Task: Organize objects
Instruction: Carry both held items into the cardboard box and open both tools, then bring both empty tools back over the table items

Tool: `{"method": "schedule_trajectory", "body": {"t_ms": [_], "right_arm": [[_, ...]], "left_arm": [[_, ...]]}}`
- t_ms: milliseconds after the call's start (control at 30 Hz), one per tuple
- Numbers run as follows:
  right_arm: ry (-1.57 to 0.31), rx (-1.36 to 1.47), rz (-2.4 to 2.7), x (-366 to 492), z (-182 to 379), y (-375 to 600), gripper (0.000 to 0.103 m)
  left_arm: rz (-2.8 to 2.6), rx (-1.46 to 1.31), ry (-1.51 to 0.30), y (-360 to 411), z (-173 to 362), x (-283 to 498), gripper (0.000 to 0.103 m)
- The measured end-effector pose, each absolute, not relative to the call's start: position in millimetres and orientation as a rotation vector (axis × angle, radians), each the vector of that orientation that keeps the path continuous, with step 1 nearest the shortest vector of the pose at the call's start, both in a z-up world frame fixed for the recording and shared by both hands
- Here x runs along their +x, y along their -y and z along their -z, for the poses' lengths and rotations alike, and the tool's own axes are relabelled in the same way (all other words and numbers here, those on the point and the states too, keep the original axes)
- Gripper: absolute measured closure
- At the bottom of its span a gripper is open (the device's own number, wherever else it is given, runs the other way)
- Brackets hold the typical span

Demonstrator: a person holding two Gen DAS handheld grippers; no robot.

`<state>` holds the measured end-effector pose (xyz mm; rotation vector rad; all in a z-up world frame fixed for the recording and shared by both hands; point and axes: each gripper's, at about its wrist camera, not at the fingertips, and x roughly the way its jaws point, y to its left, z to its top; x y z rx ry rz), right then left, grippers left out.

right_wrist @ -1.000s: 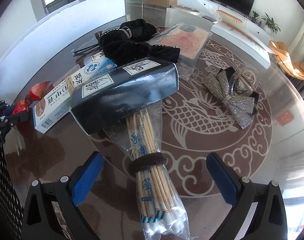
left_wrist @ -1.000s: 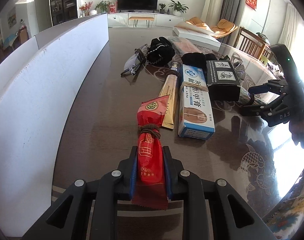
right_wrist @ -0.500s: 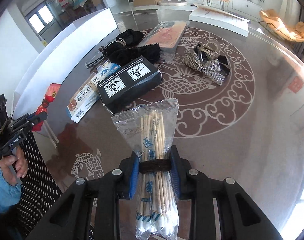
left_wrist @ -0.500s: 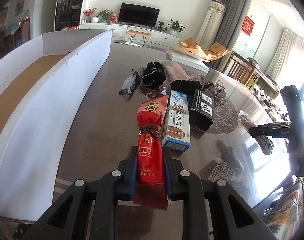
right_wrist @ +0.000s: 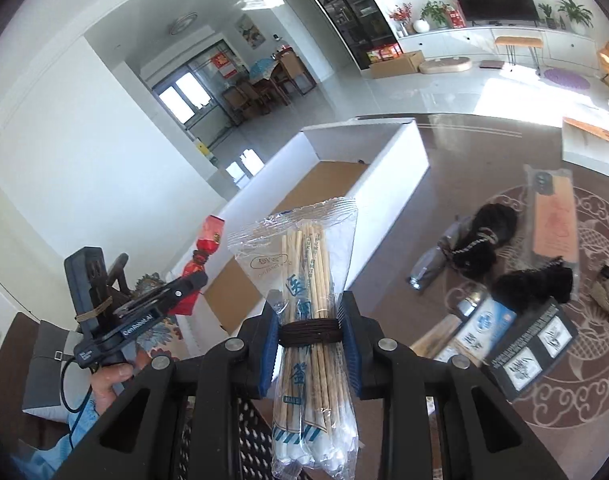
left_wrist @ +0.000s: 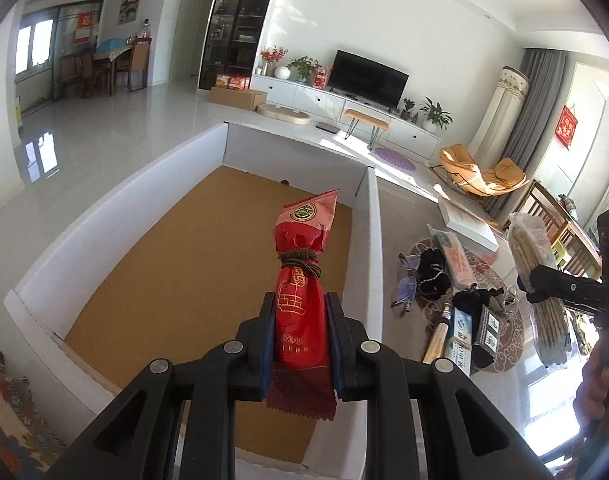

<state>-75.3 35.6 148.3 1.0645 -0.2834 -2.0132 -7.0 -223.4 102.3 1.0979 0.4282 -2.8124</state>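
Our left gripper (left_wrist: 300, 344) clamps a red foil packet tied with brown cord (left_wrist: 302, 292), held above the white-walled, cardboard-floored box (left_wrist: 374, 240). Our right gripper (right_wrist: 309, 344) grips a clear bag of wooden sticks (right_wrist: 308, 280) beside that box.

Your fingers (left_wrist: 269, 344) cover the sides of the red packet (left_wrist: 301, 312), whose small lower print is unreadable. In the right view, the swab bag (right_wrist: 312, 312) runs off the bottom edge, and boxes (right_wrist: 484, 330) right of your fingers blur.
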Motion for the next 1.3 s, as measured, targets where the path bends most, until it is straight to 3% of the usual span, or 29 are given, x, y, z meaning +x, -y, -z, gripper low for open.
{"method": "schedule_trajectory", "body": {"t_ms": [200,267,300,333,367,400,533,667,767,1033,1200,1300], "right_arm": [[0.281,1.077,1.888,-95.8,-132.5,106.5,0.074],[0.26,1.117,1.889,-101.1,-113.8,136.8,0.069],[0.254,1.148,1.887,-104.2,-102.9,147.0,0.06],[0.252,1.174,1.901,-106.5,-93.6,152.5,0.036],[0.264,1.183,1.926,-107.2,-87.7,151.8,0.024],[0.28,1.183,1.958,-107.2,-83.8,146.4,0.023],[0.277,1.132,2.052,-100.7,-79.2,105.9,0.023],[0.16,1.007,2.246,-74.9,-87.8,36.2,0.007],[0.059,0.939,2.425,-49.2,-87.8,-24.2,0.005],[-0.086,1.134,2.75,-4.5,-36.5,-192.4,0.0],[0.025,1.357,2.764,-2.3,3.0,-242.1,0.0],[0.095,1.371,2.771,-4.5,6.8,-252.0,0.0]], "left_arm": [[2.651,1.211,-0.351,265.0,-72.3,-20.5,0.08],[2.614,1.248,-0.365,272.1,-61.4,-21.7,0.073],[2.597,1.258,-0.374,274.1,-57.3,-21.1,0.053],[2.578,1.249,-0.381,275.7,-53.8,-18.4,0.022],[2.57,1.213,-0.388,276.1,-53.3,-12.9,0.01],[2.577,1.165,-0.4,274.9,-54.6,-5.2,0.003],[2.672,1.092,-0.487,255.4,-65.4,15.4,0.003],[2.853,1.057,-0.473,198.2,-83.7,29.7,0.003],[3.026,1.079,-0.432,133.9,-87.9,42.5,0.003],[3.071,1.432,-0.251,6.7,-10.6,34.7,0.002],[2.937,1.514,-0.103,1.6,21.7,20.3,0.002],[2.896,1.489,-0.115,14.0,26.9,9.5,0.002]]}}
